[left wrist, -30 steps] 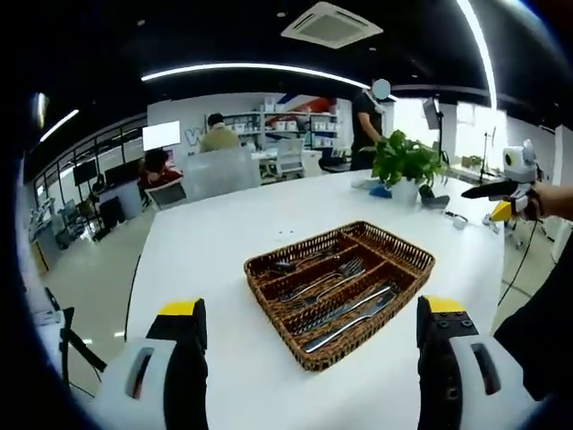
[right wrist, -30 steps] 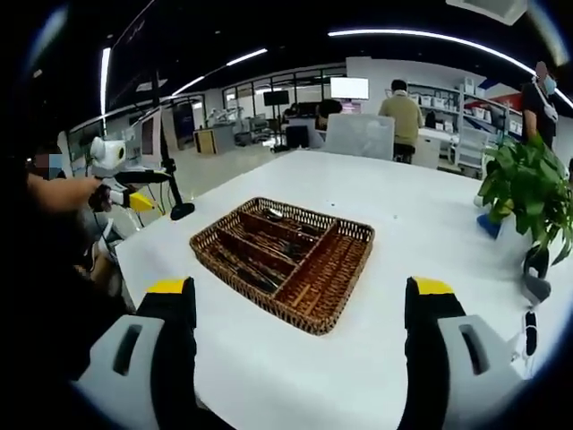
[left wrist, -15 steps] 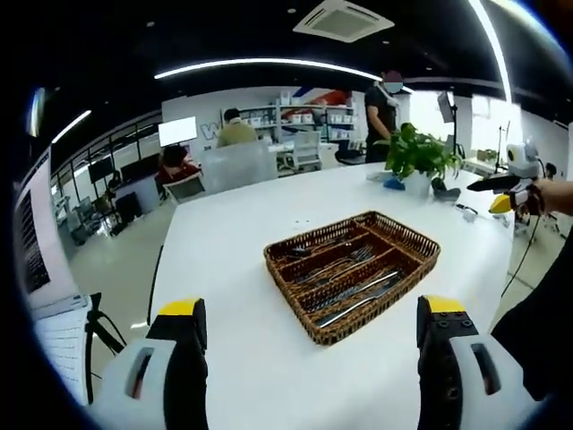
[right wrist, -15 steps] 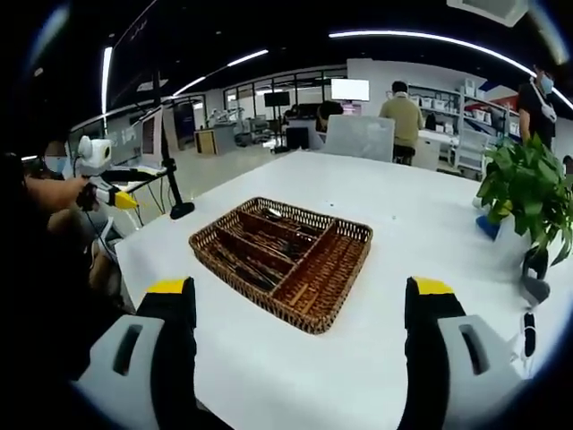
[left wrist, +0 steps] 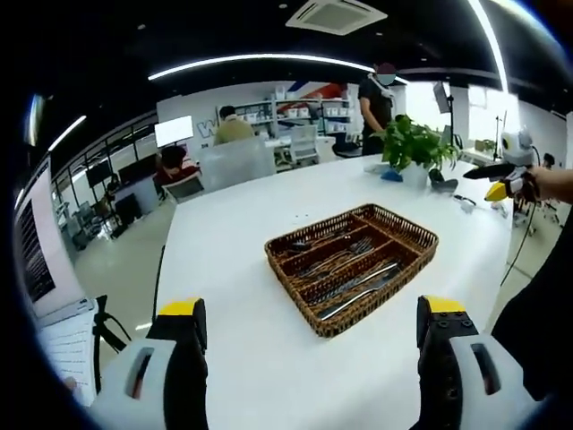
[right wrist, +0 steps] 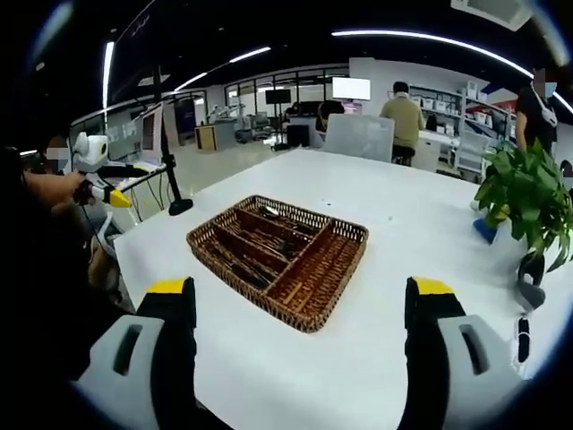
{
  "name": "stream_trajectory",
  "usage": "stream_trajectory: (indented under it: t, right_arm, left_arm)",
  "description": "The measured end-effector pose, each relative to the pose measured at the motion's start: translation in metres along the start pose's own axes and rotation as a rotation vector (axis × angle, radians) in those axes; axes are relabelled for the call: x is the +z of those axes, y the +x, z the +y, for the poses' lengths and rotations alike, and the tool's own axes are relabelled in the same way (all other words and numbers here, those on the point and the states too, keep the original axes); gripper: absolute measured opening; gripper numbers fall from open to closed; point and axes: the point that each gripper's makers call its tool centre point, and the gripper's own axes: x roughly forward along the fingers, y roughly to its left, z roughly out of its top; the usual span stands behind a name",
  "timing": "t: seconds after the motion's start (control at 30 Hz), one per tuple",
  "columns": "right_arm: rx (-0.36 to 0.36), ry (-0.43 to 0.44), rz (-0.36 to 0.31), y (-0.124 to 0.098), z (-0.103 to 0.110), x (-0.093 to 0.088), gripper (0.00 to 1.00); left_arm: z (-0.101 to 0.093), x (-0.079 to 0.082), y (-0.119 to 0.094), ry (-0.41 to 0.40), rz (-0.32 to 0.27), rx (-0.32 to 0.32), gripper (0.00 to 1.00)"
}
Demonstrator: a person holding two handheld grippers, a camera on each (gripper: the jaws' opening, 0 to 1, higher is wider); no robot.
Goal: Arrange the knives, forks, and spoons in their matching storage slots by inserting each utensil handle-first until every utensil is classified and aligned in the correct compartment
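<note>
Left gripper view showed the left hand-held gripper (left wrist: 309, 358) released, jaws wide apart over the white worktop (left wrist: 224, 269), grasping nothing. Ahead lay a wicker tray (left wrist: 351, 267) on the worktop, its long slots holding the utensils (left wrist: 349, 278); which kind sat in which slot could not be told. The right hand-held gripper (right wrist: 300, 345) was likewise released and empty, the tray (right wrist: 277, 258) well ahead of it. A potted plant (right wrist: 528, 202) stood near the worktop's edge.
</note>
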Motion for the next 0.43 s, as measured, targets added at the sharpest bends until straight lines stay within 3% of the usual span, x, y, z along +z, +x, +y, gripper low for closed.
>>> stream_trajectory:
  t: [0.43]
  right_arm:
    - [0.002, 0.007, -0.005, -0.0007, -0.0006, 0.0022, 1.00]
  left_arm:
    - [0.0013, 0.0002, -0.0021, 0.015, 0.008, 0.013, 1.00]
